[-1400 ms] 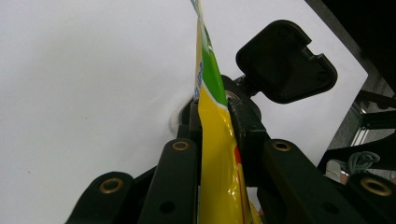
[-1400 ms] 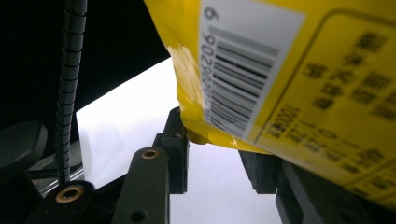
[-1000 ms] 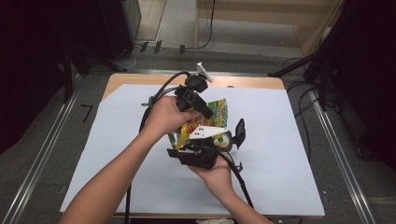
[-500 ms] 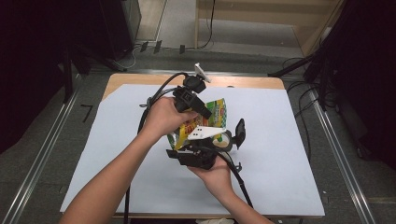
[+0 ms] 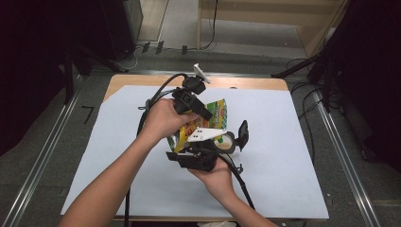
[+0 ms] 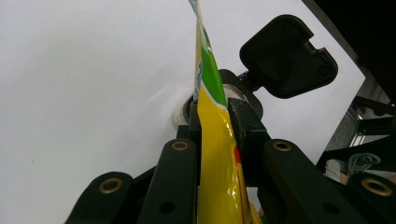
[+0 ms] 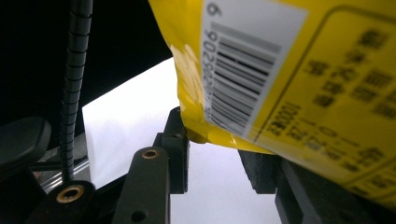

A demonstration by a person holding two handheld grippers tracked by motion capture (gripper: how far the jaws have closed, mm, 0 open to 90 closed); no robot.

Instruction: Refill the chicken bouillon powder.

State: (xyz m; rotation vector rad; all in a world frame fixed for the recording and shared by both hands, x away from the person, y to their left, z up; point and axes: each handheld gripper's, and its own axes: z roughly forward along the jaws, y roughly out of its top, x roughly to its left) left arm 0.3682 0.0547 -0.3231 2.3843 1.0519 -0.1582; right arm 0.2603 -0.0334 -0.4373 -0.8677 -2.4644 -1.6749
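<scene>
A white sheet (image 5: 283, 156) covers the table (image 5: 246, 83). Above its middle, the yellow-green snack bag (image 5: 213, 116) hangs in the air between both hands. The left gripper (image 6: 215, 140) clamps its jaws tight on the bag's thin edge, the bag's long axis running straight away from them. The right gripper (image 7: 219, 149) sits below, its jaws apart around the barcode corner; I cannot tell whether they press. A roll of tape (image 5: 226, 141) lies just beside.

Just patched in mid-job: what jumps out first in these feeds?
The yellow-green snack bag, held up over the middle of the white sheet. The left gripper pinches its thin edge between shut jaws. In the right gripper view its barcode corner hangs above the right gripper, whose grip I can't confirm.
</scene>
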